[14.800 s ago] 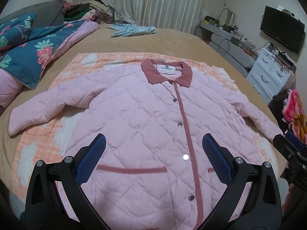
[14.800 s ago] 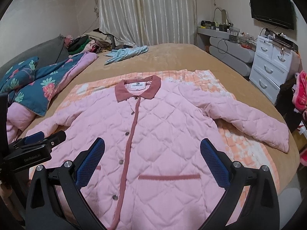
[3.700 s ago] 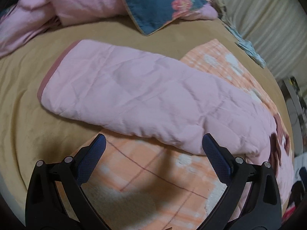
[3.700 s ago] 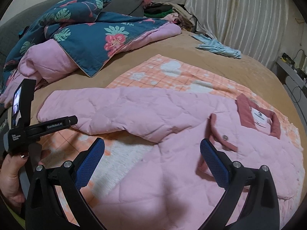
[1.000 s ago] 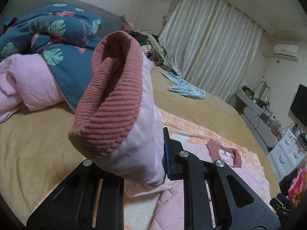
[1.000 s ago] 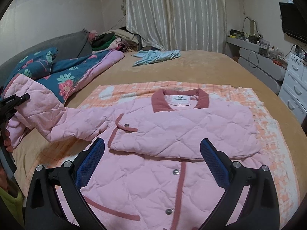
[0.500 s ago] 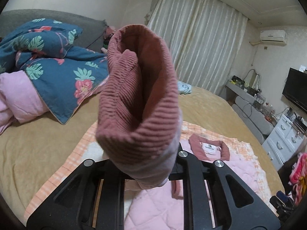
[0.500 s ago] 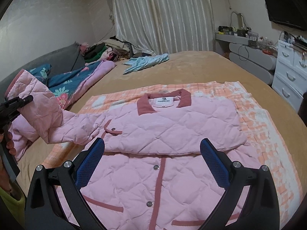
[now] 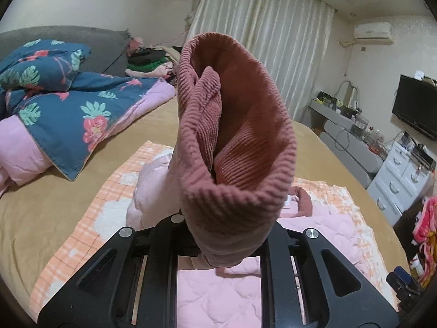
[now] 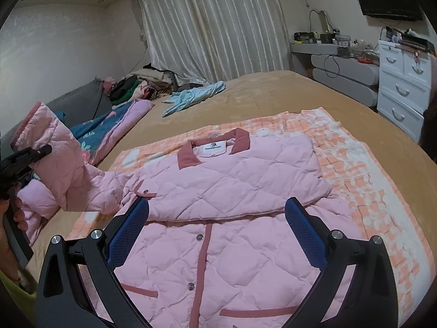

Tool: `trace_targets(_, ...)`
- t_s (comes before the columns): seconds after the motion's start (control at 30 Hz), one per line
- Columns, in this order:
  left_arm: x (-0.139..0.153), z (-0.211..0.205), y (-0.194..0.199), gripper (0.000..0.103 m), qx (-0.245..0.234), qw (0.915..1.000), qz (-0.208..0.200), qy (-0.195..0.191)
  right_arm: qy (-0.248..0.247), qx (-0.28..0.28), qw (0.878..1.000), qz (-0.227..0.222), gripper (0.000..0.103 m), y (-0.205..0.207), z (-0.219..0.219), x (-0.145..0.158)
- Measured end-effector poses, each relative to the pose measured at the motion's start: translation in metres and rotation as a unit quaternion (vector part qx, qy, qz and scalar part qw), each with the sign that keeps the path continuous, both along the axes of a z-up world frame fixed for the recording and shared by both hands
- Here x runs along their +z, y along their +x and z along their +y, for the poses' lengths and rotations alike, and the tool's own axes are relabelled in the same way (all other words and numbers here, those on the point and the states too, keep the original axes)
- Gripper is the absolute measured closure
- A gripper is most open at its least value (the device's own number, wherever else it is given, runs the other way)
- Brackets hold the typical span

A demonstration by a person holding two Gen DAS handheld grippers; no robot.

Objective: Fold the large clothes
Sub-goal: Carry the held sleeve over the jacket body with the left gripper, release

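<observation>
A pink quilted jacket [image 10: 226,246] with a dusty-red collar lies front up on an orange checked blanket [image 10: 363,169]. Its one sleeve is folded across the chest [image 10: 240,180]. My left gripper [image 9: 218,248] is shut on the other sleeve's cuff [image 9: 235,142], which fills the left wrist view and hides the fingertips. In the right wrist view that sleeve [image 10: 62,164] is lifted at the left, held by the left gripper [image 10: 32,155]. My right gripper [image 10: 215,232] is open and empty, above the jacket's button placket.
A blue floral duvet [image 9: 62,109] and pink bedding lie at the left of the tan bed [image 10: 273,93]. A light blue garment [image 10: 194,95] lies farther back. White drawers [image 10: 404,93] and a TV [image 9: 415,109] stand at the right.
My left gripper has carried the cuff further in over the jacket. My right gripper has moved closer and lower over the jacket's front.
</observation>
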State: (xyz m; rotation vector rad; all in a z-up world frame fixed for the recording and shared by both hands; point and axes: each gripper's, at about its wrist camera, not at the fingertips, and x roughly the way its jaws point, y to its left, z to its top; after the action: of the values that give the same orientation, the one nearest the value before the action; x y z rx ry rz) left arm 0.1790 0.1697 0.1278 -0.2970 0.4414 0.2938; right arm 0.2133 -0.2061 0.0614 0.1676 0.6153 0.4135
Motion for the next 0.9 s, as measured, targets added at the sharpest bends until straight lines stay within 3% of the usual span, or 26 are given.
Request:
trace_targets(0.43,-0.013,-0.051,0.032,0.094,-0.051,0.9979,0.025,0.03,-0.015,-0.02,1.0,-0.013,0.004,-0.005,-0.022,-0.009)
trace_targets(0.9,-0.041,-0.126,0.073,0.094,-0.119,0.9893,0.06,0.059,-0.05,-0.032,0.997,-0.04,0.004,0.01,-0.04,-0.023)
